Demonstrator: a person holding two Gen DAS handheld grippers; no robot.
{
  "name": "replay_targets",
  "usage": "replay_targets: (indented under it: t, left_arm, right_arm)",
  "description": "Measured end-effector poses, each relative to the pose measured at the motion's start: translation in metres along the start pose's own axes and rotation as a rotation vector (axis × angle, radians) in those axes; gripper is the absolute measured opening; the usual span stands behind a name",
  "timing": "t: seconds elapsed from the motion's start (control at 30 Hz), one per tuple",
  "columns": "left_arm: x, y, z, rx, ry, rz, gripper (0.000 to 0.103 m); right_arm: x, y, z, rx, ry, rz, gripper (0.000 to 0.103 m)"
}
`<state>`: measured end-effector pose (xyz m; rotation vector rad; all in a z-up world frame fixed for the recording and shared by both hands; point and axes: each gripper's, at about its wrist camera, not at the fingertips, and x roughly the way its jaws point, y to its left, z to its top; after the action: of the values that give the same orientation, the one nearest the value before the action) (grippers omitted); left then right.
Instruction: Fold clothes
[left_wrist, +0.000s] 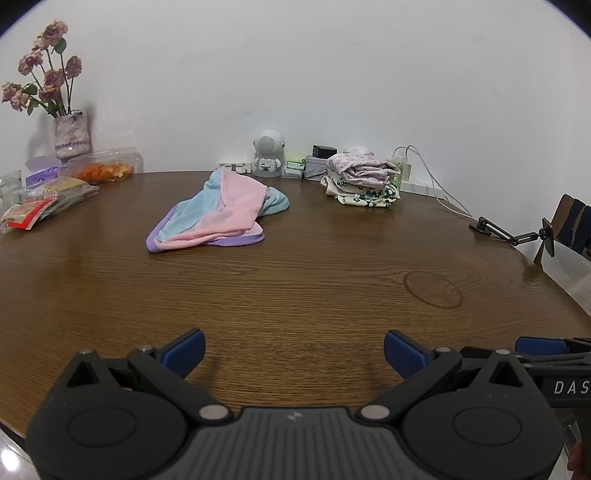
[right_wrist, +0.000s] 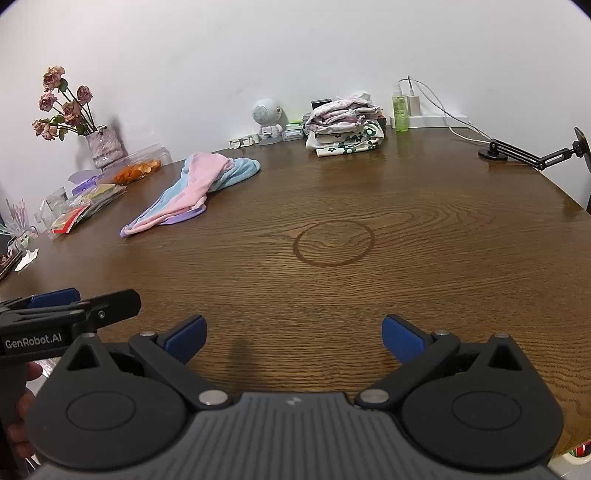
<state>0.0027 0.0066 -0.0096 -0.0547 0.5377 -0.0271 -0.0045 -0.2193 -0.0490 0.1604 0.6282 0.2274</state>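
A crumpled garment (left_wrist: 218, 212) in pink, light blue and purple lies unfolded on the brown wooden table (left_wrist: 295, 295), far ahead of both grippers; the right wrist view has the garment (right_wrist: 188, 192) at left centre. A stack of folded floral clothes (left_wrist: 364, 179) sits at the back by the wall, seen also as the stack (right_wrist: 345, 125) from the right. My left gripper (left_wrist: 294, 352) is open over the near table edge, holding nothing. My right gripper (right_wrist: 293, 338) is open too and holds nothing. Each gripper shows at the edge of the other's view.
A vase of dried roses (left_wrist: 70, 133), a box of orange peel (left_wrist: 107, 171) and snack packets (left_wrist: 40, 205) line the left side. A small robot speaker (left_wrist: 269, 153), chargers, a spray bottle (right_wrist: 400, 110) and a phone-holder arm (right_wrist: 532, 151) stand along the back and right. A ring stain (right_wrist: 334, 242) marks the wood.
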Motion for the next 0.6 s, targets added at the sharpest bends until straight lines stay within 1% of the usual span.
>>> replay_targets:
  t: [0.6]
  left_arm:
    - [0.0027, 0.0021, -0.0017, -0.001, 0.006, -0.006, 0.103]
  right_arm:
    - [0.0009, 0.0026, -0.0032, -0.016, 0.005, -0.003, 0.103]
